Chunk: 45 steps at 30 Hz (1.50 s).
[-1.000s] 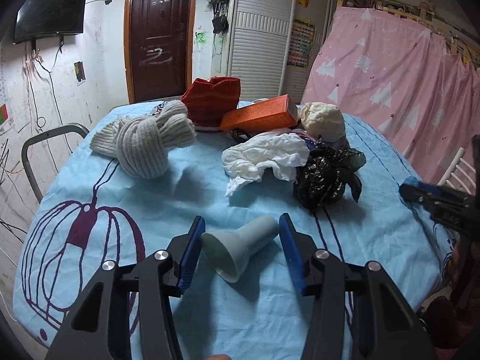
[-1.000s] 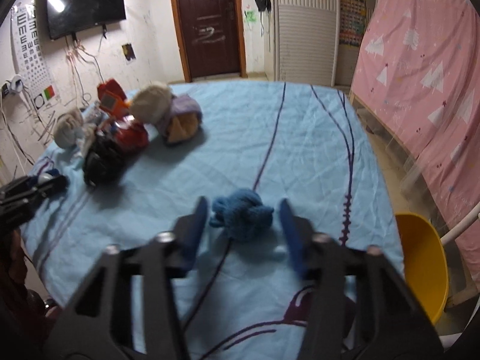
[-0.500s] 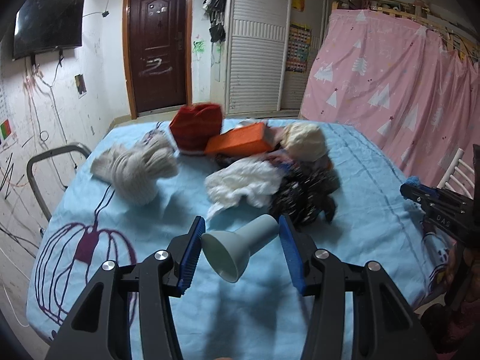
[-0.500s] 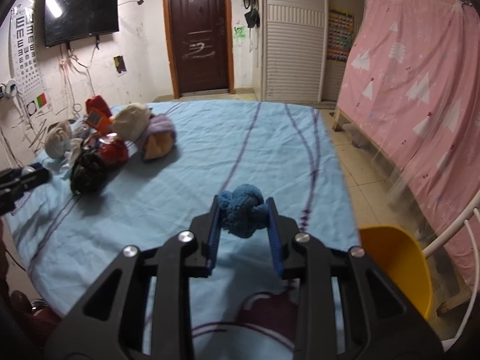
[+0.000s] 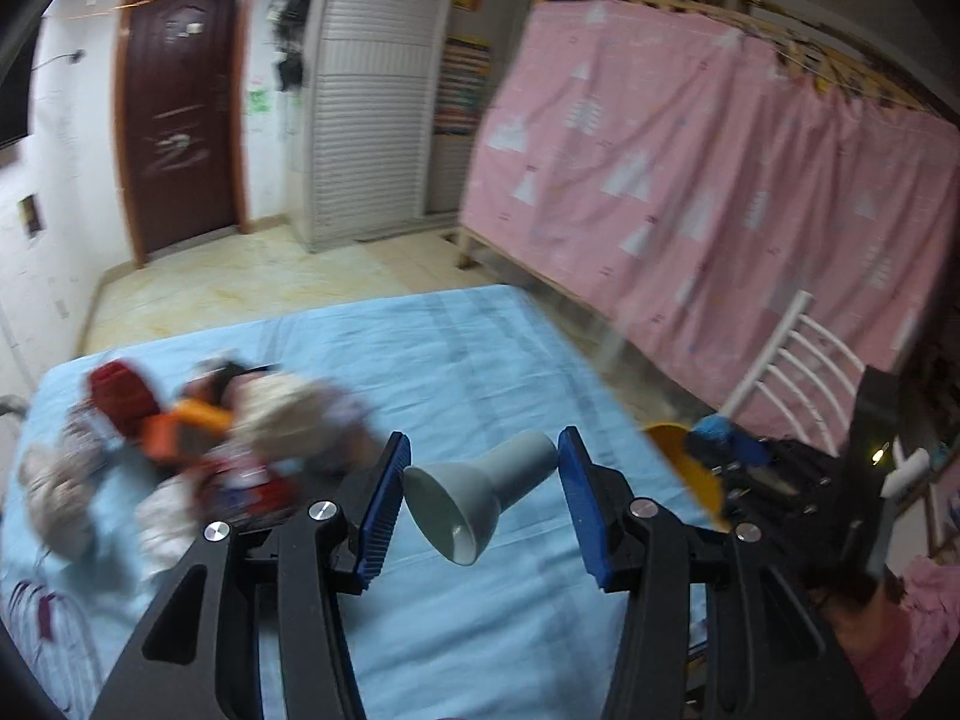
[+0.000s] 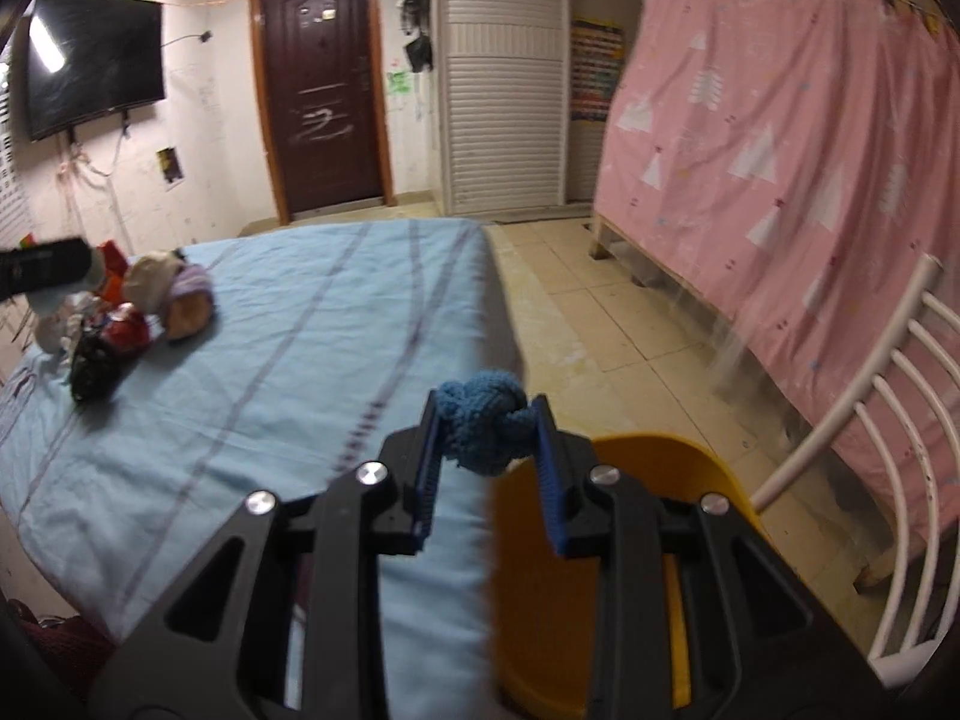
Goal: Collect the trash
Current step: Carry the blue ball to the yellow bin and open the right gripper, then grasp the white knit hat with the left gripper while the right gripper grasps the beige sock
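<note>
On my left wrist view, the left gripper [image 5: 483, 495] pinches a pale green funnel-shaped piece [image 5: 480, 489] crosswise between its blue pads, wide mouth toward the camera, above the blue table cover [image 5: 480, 348]. A blurred heap of trash [image 5: 198, 450] lies at nine o'clock; the yellow bin [image 5: 690, 468] shows at three o'clock.

On my right wrist view, the right gripper [image 6: 487, 441] squeezes a knotted blue cloth ball [image 6: 485, 429] at the fingertips, over the table edge, with the bin's rim at five o'clock. The heap sits at nine o'clock.
</note>
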Each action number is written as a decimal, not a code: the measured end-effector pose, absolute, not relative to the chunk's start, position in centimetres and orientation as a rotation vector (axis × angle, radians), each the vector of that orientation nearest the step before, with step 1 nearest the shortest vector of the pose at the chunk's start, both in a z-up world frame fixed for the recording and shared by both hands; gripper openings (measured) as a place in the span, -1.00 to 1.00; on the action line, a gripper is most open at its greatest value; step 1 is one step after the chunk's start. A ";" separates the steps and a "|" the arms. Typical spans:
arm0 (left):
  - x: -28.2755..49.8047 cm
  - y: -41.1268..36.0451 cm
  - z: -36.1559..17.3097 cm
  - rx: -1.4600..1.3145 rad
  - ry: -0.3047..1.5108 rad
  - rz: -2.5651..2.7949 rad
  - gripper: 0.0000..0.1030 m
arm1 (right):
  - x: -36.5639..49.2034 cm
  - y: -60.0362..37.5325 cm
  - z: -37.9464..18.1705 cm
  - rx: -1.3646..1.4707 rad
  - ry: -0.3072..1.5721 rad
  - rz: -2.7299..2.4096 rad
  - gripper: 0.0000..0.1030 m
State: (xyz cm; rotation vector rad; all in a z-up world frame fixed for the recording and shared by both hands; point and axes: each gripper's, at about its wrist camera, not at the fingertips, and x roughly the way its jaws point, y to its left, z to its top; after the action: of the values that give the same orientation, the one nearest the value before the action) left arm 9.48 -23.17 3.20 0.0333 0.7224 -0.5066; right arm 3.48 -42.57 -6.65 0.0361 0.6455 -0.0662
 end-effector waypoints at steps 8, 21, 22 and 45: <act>10.3 -33.8 2.1 0.118 0.797 -0.615 -0.18 | 2.3 -47.7 -9.1 0.099 0.693 -0.155 -0.47; 11.8 -42.5 -2.0 0.180 0.965 -0.673 -0.16 | 2.5 -52.1 -12.7 0.184 0.763 -0.233 -0.07; 12.0 -42.9 -2.3 0.181 0.969 -0.670 -0.16 | 2.4 -52.3 -12.7 0.190 0.761 -0.231 0.05; 12.5 -37.2 -0.5 0.094 0.933 -0.606 0.29 | 2.4 -49.7 -10.3 0.108 0.719 -0.240 0.10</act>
State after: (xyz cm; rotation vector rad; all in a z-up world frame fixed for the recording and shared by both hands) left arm 12.52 -37.24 -0.45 0.0939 0.9326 -0.6058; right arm 2.38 -49.73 -10.33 0.1084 0.7194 -0.2402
